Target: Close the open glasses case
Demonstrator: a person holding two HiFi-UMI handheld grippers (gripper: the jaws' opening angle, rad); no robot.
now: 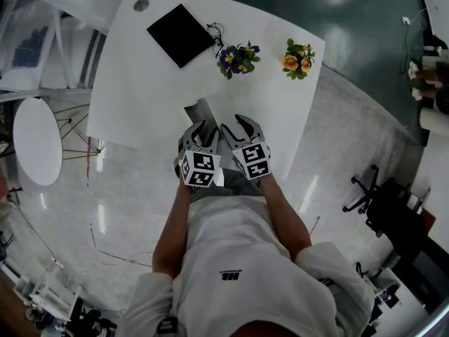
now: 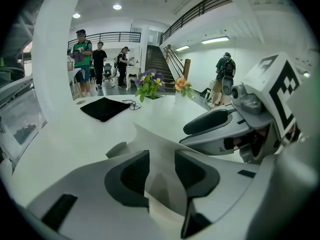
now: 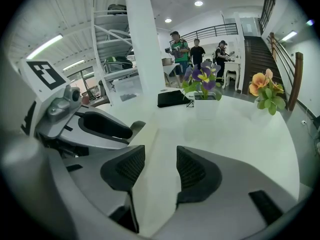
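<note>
Two claws are hanging side by side over the near edge of the white counter [image 1: 140, 83], each with its marker cube facing up toward the head camera. The glasses case [image 1: 200, 111] is lying on the counter just in front of them, pale grey, open, with one flap lifted.

The left claw [image 2: 162, 168] is sitting released, its dark ribbed pads parted. The case's raised flap is standing in the gap between them, its point rising just beyond the pads. Whether the pads are pressing on the flap is not clear; the gap is looking as wide as the other claw's.

The right claw [image 3: 161, 166] is also staying unclenched, just to the right of its partner and nearly touching it. A pale strip, seemingly an edge of the case, is running down along its left pad, while bare counter is showing past the right pad.

Farther back on the counter, a black pouch [image 1: 181, 35] is lying flat near the far left corner, well apart from the case. A pot of purple flowers [image 1: 237, 58] is standing to the right of the pouch, and a pot of orange flowers [image 1: 298, 58] is standing near the counter's right edge.
</note>
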